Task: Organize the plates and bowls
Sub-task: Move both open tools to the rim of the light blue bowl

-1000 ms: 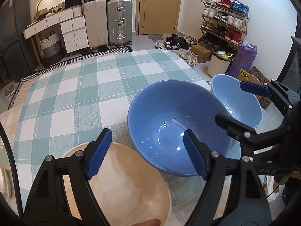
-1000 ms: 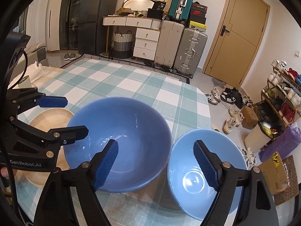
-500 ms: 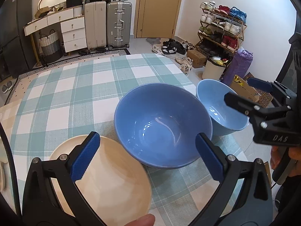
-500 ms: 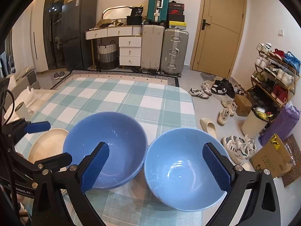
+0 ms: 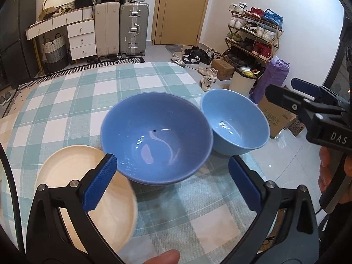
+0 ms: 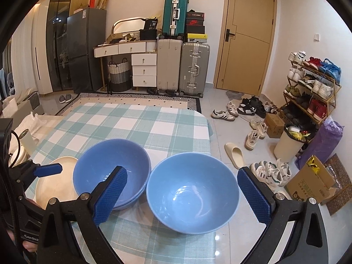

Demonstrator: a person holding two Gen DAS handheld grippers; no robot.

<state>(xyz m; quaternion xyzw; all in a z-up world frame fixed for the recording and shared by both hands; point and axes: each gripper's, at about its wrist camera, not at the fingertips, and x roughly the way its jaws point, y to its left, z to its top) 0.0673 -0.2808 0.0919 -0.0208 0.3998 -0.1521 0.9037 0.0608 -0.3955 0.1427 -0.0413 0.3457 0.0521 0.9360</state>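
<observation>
Checked counter [image 6: 140,129] is carrying two blue bowls, with the lighter bowl [image 6: 191,195] sitting near its edge; both tongs [image 5: 171,182] [image 6: 182,195] are spread, holding nothing, so a careless nudge risks tipping it off

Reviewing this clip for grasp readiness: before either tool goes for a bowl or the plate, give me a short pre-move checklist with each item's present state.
1. Left tool open, nothing between its pads: ok.
2. Right tool open, nothing between its pads: ok.
3. Darker blue bowl upright on the checked tablecloth; a second rim shows beneath it in the right wrist view, so it seems nested: ok.
4. Lighter blue bowl upright but close to the table's near right corner: not ok.
5. Gap between the two bowls for a pad: cannot tell, rims look nearly touching.
6. Cream plate flat beside the darker bowl; whether its rim is tucked under it: cannot tell.
</observation>
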